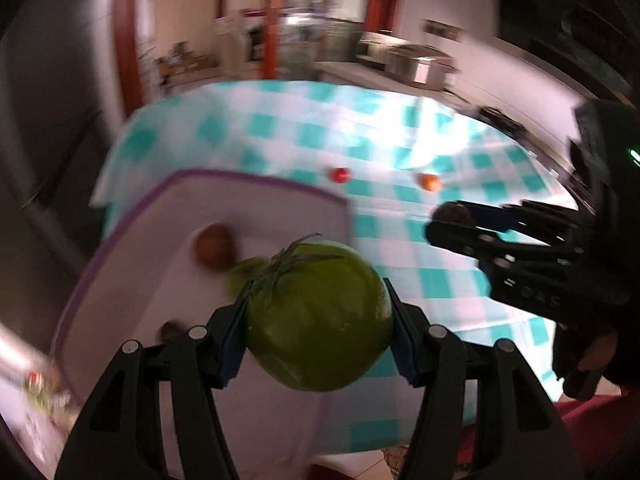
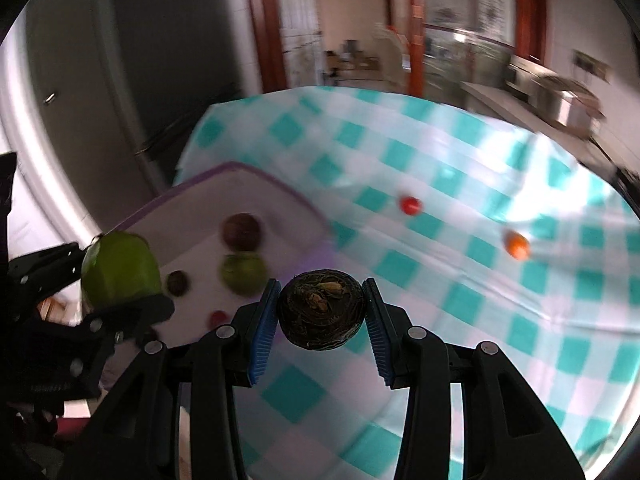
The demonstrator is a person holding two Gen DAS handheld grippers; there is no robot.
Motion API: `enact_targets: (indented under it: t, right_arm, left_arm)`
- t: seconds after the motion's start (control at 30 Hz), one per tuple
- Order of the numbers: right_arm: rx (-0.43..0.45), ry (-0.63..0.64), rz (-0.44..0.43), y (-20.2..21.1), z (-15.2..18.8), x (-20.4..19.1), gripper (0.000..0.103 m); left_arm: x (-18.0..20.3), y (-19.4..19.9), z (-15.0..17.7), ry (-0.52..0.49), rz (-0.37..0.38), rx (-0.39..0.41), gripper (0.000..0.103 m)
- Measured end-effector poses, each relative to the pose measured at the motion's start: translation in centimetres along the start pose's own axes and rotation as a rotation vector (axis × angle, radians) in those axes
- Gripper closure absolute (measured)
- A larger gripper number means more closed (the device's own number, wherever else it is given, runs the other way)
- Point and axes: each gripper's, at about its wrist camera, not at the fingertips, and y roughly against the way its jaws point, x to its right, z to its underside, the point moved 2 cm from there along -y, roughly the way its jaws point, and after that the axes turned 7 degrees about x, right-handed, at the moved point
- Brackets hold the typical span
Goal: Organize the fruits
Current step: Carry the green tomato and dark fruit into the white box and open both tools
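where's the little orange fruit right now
The small orange fruit lies on the checked tablecloth, right of the small red fruit and well clear of the white tray.

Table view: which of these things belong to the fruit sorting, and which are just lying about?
Job:
- large green tomato-like fruit in left tongs
- dark round wrinkled fruit in right tongs
- white purple-rimmed tray holding several fruits
- small red fruit and small orange fruit on the cloth

Lying about:
- teal-checked tablecloth
- metal boxes on the far counter
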Motion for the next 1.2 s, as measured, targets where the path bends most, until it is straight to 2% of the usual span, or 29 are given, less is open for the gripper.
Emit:
enact_targets:
  t: [0.07,0.23,0.43,0.6,0.77,0.93,1.2]
  right_arm:
    - [-0.018,0.027,-0.052,-1.0,-0.6,-2.1,0.061]
    - [-0.066,0.091,-0.137,-3.7,-1.8,-5.3,0.061]
    - [-0.236,0.208,-0.231,-8.6,-1.6,-7.8,0.061]
    - [-0.406,0.357,-0.203,-13.0,-0.7,-8.4,0.061]
    - [-0.599,0.439,-0.214,-16.5,0.5,-8.4,0.061]
    - [-0.686,0.522,-0.212,-18.5,1.5,-8.8,0.061]
    - [-0.795,0.515,-0.199,-20.5,3.2,-8.2,0.061]
  left_arm:
    - [-2.9,0.5,0.8,0.093,-0.061,-0.017,0.043]
    - [-8.6,0.6,3.1,0.251,-0.165,-0.074,0.043]
    - [-13.0,-1.1,2.0,0.363,-0.248,-0.110,0.043]
    - [-13.9,-5.6,0.0,0.331,-0.250,-0.217,0.043]
    - [-14.0,-12.0,-0.7,0.264,-0.255,-0.367,0.043]
    - [-14.4,-16.1,0.4,0.210,-0.264,-0.487,0.043]
    - [-14.7,-18.2,2.4,0.199,-0.265,-0.566,0.043]
